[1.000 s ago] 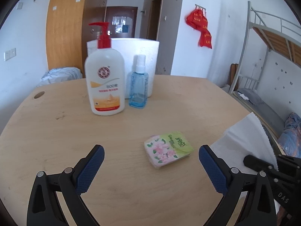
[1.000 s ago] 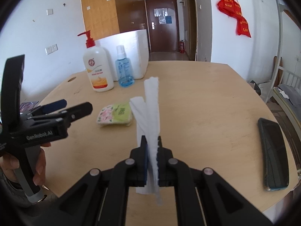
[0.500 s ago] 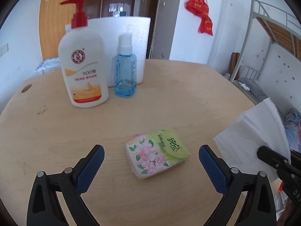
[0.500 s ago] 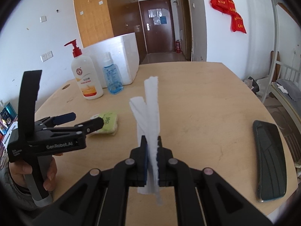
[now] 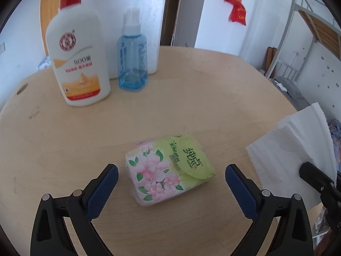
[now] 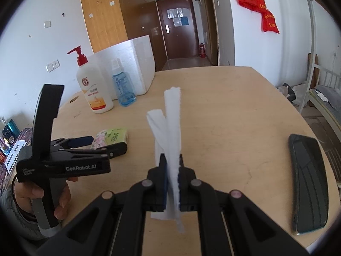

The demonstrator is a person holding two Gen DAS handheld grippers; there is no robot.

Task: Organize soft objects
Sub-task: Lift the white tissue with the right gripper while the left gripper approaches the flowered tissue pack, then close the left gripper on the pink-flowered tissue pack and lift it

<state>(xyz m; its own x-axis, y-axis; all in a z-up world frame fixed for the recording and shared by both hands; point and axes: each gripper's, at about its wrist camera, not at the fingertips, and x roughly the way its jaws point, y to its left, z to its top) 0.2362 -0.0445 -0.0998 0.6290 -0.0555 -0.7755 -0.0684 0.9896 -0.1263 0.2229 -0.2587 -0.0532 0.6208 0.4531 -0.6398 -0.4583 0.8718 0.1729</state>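
Tissue pack [image 5: 169, 167] lies on the wooden table [image 5: 191, 85], framed between the wide-open, empty left gripper [image 5: 171, 184]; the right gripper [image 6: 171, 168] clamps 1 folded white tissue [image 6: 171, 115] upright.

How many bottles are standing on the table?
2. The white pump bottle stands at the far left, and the blue spray bottle stands just right of it, both in front of the white foam box. None seems hidden.
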